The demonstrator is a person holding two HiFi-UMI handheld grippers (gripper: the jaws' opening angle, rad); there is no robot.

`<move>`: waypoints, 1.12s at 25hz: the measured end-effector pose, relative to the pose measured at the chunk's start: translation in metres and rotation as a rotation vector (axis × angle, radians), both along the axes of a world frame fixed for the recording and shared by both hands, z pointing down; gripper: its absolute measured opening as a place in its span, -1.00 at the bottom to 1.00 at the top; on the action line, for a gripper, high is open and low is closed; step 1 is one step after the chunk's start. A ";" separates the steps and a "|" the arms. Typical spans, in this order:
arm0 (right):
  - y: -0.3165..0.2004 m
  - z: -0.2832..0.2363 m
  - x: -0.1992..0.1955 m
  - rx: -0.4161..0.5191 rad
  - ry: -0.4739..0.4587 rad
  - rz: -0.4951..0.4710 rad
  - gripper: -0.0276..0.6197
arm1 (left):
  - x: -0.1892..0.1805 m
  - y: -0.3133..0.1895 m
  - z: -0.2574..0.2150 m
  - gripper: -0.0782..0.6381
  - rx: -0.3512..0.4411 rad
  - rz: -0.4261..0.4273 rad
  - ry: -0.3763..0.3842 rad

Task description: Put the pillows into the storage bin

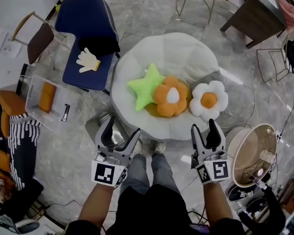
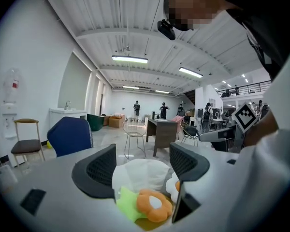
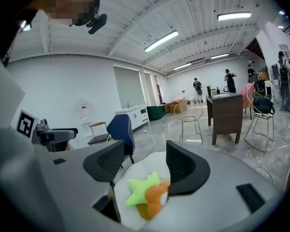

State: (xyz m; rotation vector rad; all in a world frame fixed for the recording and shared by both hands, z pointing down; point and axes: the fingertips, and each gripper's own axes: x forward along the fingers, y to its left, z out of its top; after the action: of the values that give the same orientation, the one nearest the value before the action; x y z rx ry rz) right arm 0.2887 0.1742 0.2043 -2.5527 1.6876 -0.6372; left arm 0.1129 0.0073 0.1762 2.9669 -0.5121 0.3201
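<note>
Three pillows lie on a round white cushion (image 1: 186, 53): a green star (image 1: 145, 85), an orange flower (image 1: 172, 96) and a white flower with an orange centre (image 1: 208, 100). A clear storage bin (image 1: 39, 114) stands on the floor at the left with an orange thing (image 1: 47, 97) in it. My left gripper (image 1: 121, 129) and right gripper (image 1: 205, 126) hover side by side just short of the cushion's near edge, both open and empty. The left gripper (image 2: 144, 166) looks over the star (image 2: 128, 204) and orange flower (image 2: 154, 204); the right gripper (image 3: 144, 161) frames the star (image 3: 144, 190).
A blue chair (image 1: 85, 38) behind the bin carries a white glove-shaped cushion (image 1: 88, 60) and a black item. A round fan (image 1: 252, 155) stands at my right, a wooden chair (image 1: 36, 40) far left, a dark desk (image 1: 257, 16) and wire stools at the back.
</note>
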 end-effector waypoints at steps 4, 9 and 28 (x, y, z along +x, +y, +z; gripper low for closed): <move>-0.001 0.018 -0.001 -0.021 -0.029 0.002 -0.07 | 0.005 -0.003 0.009 0.09 -0.024 -0.013 -0.006; -0.011 0.042 -0.005 -0.057 -0.036 -0.023 -0.07 | 0.009 -0.005 0.031 0.08 -0.034 -0.003 -0.033; -0.104 0.282 -0.029 -0.425 -0.064 -0.178 -0.01 | -0.042 -0.037 0.144 0.14 -0.173 -0.130 -0.141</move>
State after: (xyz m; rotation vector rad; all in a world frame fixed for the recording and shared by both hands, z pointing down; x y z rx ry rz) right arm 0.2594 0.0699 0.4858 -2.6136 1.9519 -1.1934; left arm 0.0711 -0.0292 0.3199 2.7416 -0.6541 0.5341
